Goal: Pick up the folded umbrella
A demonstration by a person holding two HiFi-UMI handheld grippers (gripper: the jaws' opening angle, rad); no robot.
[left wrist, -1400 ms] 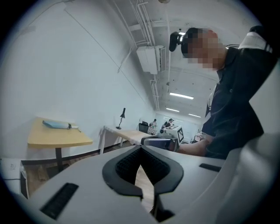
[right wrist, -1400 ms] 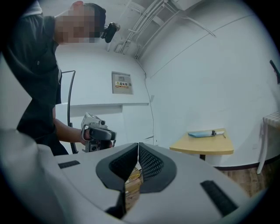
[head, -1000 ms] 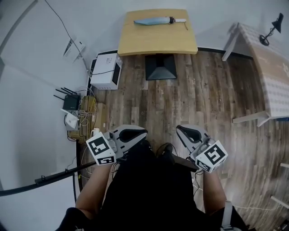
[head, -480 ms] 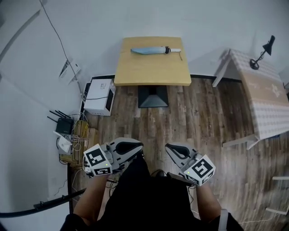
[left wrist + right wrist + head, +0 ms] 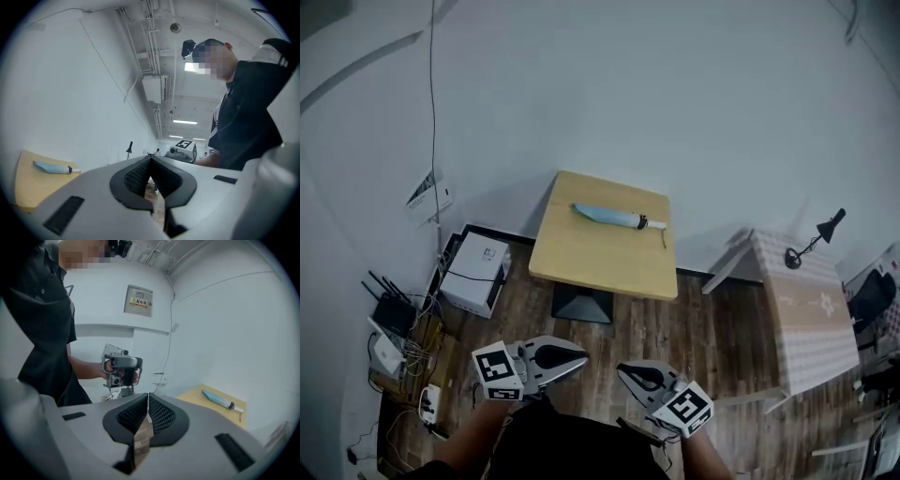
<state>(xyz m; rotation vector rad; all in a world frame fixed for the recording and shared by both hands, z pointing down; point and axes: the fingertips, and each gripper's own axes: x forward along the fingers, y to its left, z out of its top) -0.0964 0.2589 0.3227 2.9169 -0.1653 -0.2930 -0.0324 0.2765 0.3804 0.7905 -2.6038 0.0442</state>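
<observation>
We hold both grippers low and close to our body, over the wood floor (image 5: 694, 319) and well apart from the counter (image 5: 581, 267). The left gripper (image 5: 579, 354) has its fingers (image 5: 136, 176) pressed together with nothing between them. The right gripper (image 5: 622, 371) is the same: its fingers (image 5: 161, 417) meet at the tips and grip nothing. The folded umbrella (image 5: 614, 217), pale blue with a white handle end, lies flat near the far edge of the light wooden counter, handle toward our right, untouched. The counter stands against the white wall. On the floor to its left sits a white box-shaped appliance (image 5: 473, 275). To its right a second table (image 5: 806, 319) carries a black desk lamp (image 5: 811, 246).
</observation>
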